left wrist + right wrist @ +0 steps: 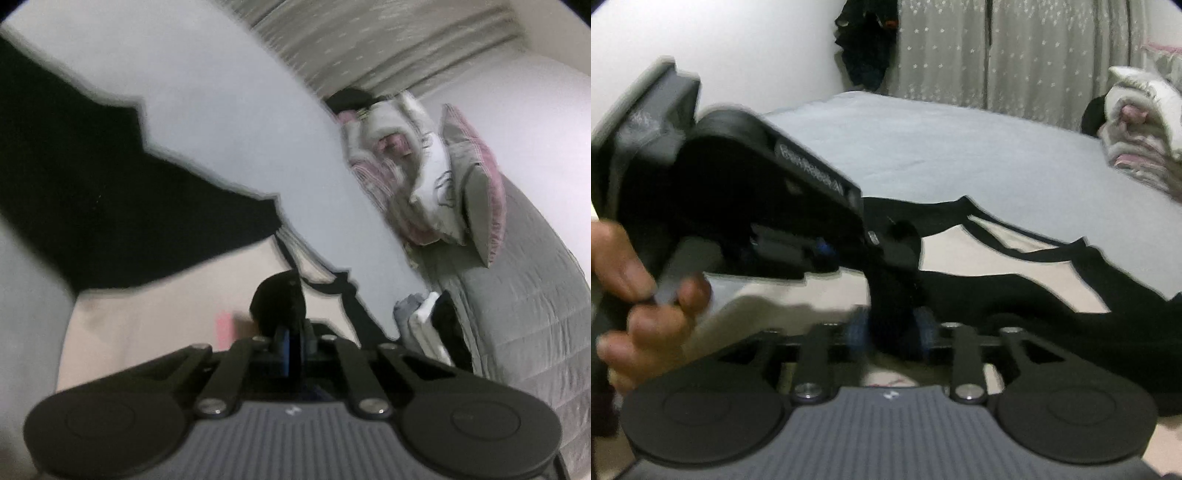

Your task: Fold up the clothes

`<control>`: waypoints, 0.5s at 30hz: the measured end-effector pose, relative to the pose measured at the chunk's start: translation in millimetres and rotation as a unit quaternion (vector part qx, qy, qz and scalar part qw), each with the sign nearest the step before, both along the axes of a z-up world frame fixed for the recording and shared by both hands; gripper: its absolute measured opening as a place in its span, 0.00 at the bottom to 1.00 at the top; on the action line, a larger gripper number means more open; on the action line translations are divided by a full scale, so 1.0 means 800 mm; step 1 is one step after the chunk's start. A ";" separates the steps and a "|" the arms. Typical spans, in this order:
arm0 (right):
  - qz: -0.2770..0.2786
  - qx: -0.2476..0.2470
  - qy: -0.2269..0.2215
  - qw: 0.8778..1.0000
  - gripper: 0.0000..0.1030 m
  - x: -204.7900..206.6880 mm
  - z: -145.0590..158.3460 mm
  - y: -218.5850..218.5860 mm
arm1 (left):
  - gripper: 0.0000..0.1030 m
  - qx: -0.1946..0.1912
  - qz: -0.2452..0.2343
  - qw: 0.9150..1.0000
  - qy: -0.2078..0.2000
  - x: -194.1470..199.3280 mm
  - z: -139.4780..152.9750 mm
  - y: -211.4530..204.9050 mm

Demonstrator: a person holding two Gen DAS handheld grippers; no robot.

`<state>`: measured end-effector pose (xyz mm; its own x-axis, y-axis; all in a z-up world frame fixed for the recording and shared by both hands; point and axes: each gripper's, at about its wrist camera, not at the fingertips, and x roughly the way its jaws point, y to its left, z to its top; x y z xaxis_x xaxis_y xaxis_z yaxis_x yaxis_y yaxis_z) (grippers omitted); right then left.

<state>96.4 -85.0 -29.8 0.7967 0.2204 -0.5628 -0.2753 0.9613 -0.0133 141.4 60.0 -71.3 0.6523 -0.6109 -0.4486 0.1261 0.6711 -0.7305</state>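
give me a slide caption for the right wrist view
Right gripper straddling a fold of black garment on the bed, while the hand-held left gripper pinches the same cloth.

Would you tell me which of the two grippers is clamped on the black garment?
The left gripper: its jaws are shut on the black garment. The right gripper has parted blue pads around it.
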 end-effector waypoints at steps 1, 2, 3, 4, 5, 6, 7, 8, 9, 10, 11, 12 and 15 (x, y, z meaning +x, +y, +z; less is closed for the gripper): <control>-0.005 -0.008 -0.007 1.000 0.61 -0.002 0.001 -0.003 | 0.04 0.006 0.002 1.000 -0.018 -0.002 0.007 0.003; -0.011 -0.017 -0.015 1.000 0.67 -0.003 0.001 -0.006 | 0.04 0.012 0.004 0.999 -0.036 -0.003 0.015 0.005; -0.016 -0.025 -0.022 0.999 0.68 -0.005 0.002 -0.008 | 0.04 0.018 0.007 0.998 -0.053 -0.004 0.022 0.007; -0.024 -0.036 -0.023 0.999 0.68 -0.004 0.001 -0.013 | 0.04 0.022 0.010 0.998 -0.066 -0.005 0.028 0.009; -0.032 -0.047 -0.024 0.998 0.68 -0.004 0.000 -0.017 | 0.04 0.025 0.015 0.997 -0.075 -0.004 0.031 0.012; -0.043 -0.060 -0.024 0.997 0.68 -0.002 -0.003 -0.024 | 0.04 0.029 0.021 0.996 -0.082 -0.003 0.033 0.017; -0.056 -0.074 -0.023 0.995 0.68 0.000 -0.005 -0.030 | 0.04 0.032 0.027 0.995 -0.089 -0.003 0.036 0.021; -0.068 -0.088 -0.023 0.994 0.68 0.002 -0.008 -0.037 | 0.04 0.036 0.033 0.994 -0.096 -0.002 0.039 0.025; -0.082 -0.108 -0.024 0.990 0.68 0.004 -0.010 -0.044 | 0.04 0.039 0.039 0.993 -0.103 -0.001 0.041 0.029; -0.094 -0.128 -0.026 0.987 0.68 0.005 -0.013 -0.051 | 0.04 0.043 0.045 0.992 -0.111 -0.001 0.044 0.033; -0.104 -0.150 -0.027 0.983 0.68 0.008 -0.017 -0.058 | 0.04 0.046 0.053 0.991 -0.112 0.001 0.045 0.039; -0.115 -0.171 -0.027 0.978 0.68 0.011 -0.021 -0.065 | 0.04 0.048 0.064 0.991 -0.111 0.002 0.045 0.045; -0.145 -0.212 -0.027 0.966 0.68 0.017 -0.031 -0.089 | 0.04 0.051 0.079 0.991 -0.093 0.007 0.038 0.060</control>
<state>110.2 -156.0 -54.9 0.8211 -0.2583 -0.5090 0.0174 0.9027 -0.4299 147.2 107.7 -41.1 0.8133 -0.4529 -0.3652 0.1402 0.7618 -0.6325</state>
